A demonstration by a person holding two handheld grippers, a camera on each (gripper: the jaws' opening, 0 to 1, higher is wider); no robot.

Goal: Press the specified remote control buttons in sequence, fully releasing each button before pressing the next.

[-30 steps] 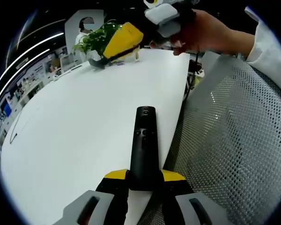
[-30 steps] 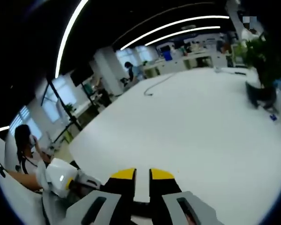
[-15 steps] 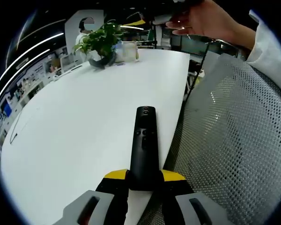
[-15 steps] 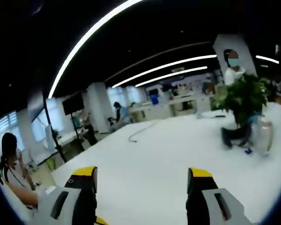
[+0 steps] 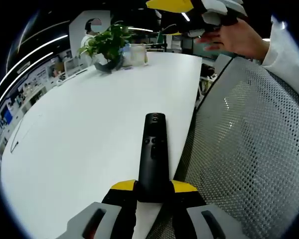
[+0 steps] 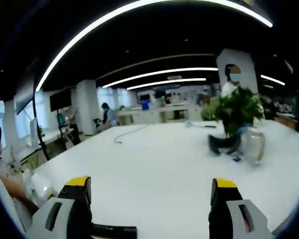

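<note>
— Where is the remote (image 5: 153, 158)?
— Flat on the white table (image 5: 89, 134), near its right edge, butt end pinched between the yellow-tipped jaws of the left gripper (image 5: 153, 188). Button end pointing away toward the far end. Dark tip of it also visible low in the right gripper view (image 6: 114, 231).

— And the right gripper (image 6: 150, 199)?
— Jaws spread wide, nothing between them, held above the table and facing down its length. Seen also at the top of the left gripper view, in a hand (image 5: 236, 39) with a white sleeve (image 5: 289, 55).

— Beyond that?
— Potted plant (image 5: 107, 42) and a clear jar (image 5: 138, 54) at the far end of the table. Grey mesh chair (image 5: 254, 149) just off the right edge. Cable (image 6: 127, 133) lying toward the far left corner. People standing and sitting in the office behind, under long ceiling light strips (image 6: 159, 73).
</note>
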